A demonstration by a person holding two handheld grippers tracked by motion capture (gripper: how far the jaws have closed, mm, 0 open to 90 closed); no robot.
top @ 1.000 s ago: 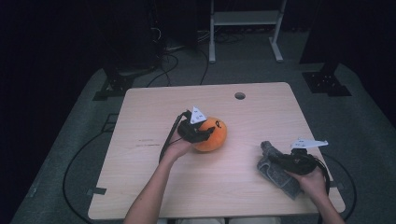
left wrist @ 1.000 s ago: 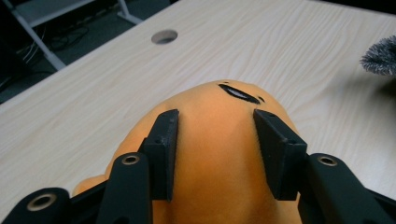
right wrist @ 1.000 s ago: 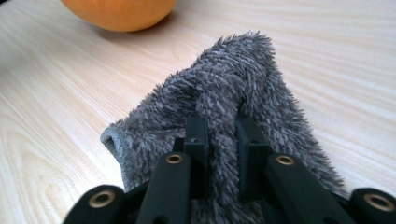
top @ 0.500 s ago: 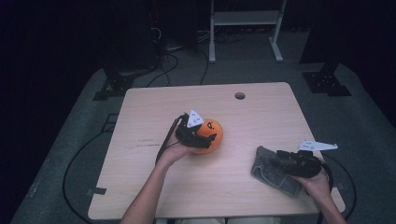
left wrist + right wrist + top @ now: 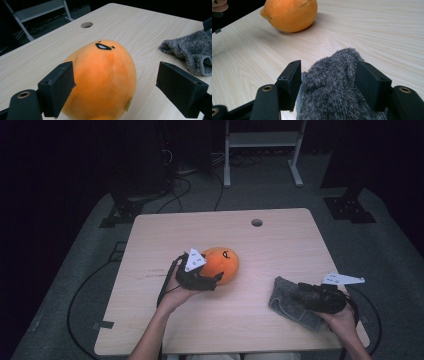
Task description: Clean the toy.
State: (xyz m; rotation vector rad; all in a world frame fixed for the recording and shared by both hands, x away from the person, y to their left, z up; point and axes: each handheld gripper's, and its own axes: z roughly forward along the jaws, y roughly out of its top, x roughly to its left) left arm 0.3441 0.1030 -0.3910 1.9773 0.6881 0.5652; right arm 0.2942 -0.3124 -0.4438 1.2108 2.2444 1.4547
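An orange egg-shaped plush (image 5: pixel 223 264) with a small face lies on the wooden table (image 5: pixel 280 240). My left gripper (image 5: pixel 215 278) sits just to its near left. In the left gripper view the plush (image 5: pixel 102 80) lies between the jaws of that gripper (image 5: pixel 120 75), which have just been opening; the right jaw stands well off it. A grey fuzzy cloth (image 5: pixel 289 304) lies at the table's near right. My right gripper (image 5: pixel 301 296) is over it; its jaws (image 5: pixel 328 75) have just been opening and the cloth (image 5: pixel 332 97) bulges between them, loose.
A round cable hole (image 5: pixel 257 222) is in the table's far side. Behind the table stand a white frame (image 5: pixel 262 140) and black stand feet (image 5: pixel 122 212), with cables on the floor. The right hand is close to the table's near right corner.
Both grippers have opened, the left one off the orange plush and the right one off the grey cloth. The left hand has drawn back a little toward the near edge; the plush stays put.
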